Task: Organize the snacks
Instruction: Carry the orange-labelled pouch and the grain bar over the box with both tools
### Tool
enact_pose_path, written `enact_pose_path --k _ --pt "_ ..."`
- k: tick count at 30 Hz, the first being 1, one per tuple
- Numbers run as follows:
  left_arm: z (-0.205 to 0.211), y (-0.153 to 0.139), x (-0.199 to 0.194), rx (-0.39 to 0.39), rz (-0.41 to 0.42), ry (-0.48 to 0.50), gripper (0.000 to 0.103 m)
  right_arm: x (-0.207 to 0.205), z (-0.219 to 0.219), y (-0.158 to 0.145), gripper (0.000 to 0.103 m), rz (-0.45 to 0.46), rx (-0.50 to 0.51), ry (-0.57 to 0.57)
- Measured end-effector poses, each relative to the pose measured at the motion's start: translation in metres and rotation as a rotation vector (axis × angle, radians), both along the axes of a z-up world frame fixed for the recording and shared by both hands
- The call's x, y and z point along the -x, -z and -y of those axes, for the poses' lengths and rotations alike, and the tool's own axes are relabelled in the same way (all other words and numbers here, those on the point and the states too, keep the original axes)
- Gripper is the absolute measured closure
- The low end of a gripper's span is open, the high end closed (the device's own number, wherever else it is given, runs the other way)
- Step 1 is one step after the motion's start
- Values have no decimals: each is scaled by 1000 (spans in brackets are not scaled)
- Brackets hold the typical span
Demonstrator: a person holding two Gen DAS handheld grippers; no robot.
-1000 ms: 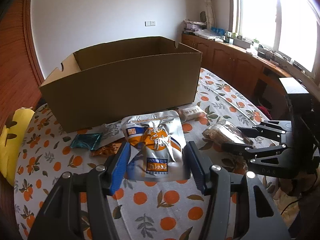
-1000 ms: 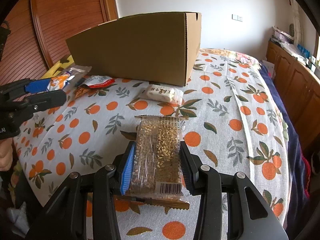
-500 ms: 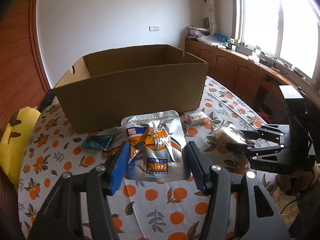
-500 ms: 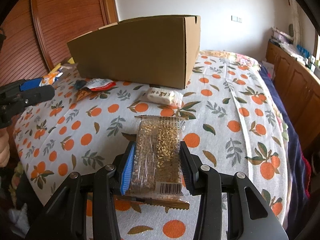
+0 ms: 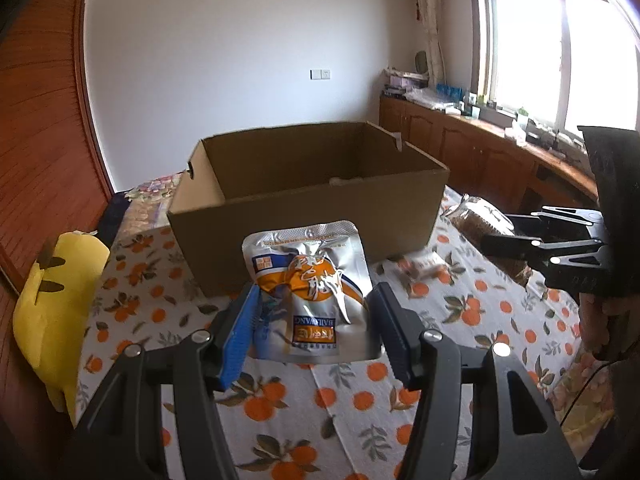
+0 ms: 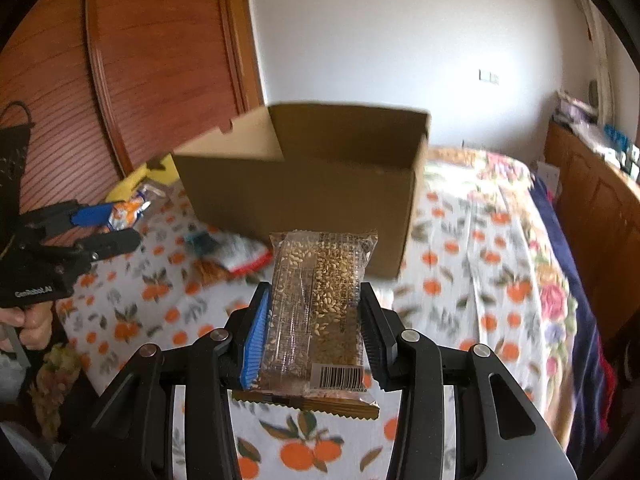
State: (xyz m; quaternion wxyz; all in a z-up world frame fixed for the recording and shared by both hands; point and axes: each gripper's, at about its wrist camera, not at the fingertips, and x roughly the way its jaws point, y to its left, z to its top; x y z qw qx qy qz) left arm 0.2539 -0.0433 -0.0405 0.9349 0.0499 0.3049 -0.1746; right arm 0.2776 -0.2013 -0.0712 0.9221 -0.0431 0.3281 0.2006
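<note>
Now your left gripper (image 5: 314,322) is clamped on the foil pouch (image 5: 310,284) and your right gripper (image 6: 314,332) on the sesame bar (image 6: 318,304), both just short of the cardboard box (image 5: 320,216). Clear its near wall before letting go.

- Support: bed (image 6: 472,264) covered by a white cloth printed with oranges and leaves; a floral cover shows at its far end.
- Open cardboard box (image 5: 320,216) stands on the cloth, top open.
- Yellow plush toy (image 5: 56,312) lies at the bed's edge by the wooden wall panel.
- Small loose snack packets (image 6: 224,252) lie on the cloth just before the box; blurred, one teal, one red-edged.
- Another small packet (image 5: 420,268) lies near the box's front corner.
</note>
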Motion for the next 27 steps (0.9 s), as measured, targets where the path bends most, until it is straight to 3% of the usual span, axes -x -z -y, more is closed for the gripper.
enact_pose_path --k 14,27 --pt "-25 -35 -74 35 74 7 46 -63 -35 -47 61 83 8 -21" --pt "-21 -25 -146 51 49 20 46 -129 -50 -39 61 70 -13 -20"
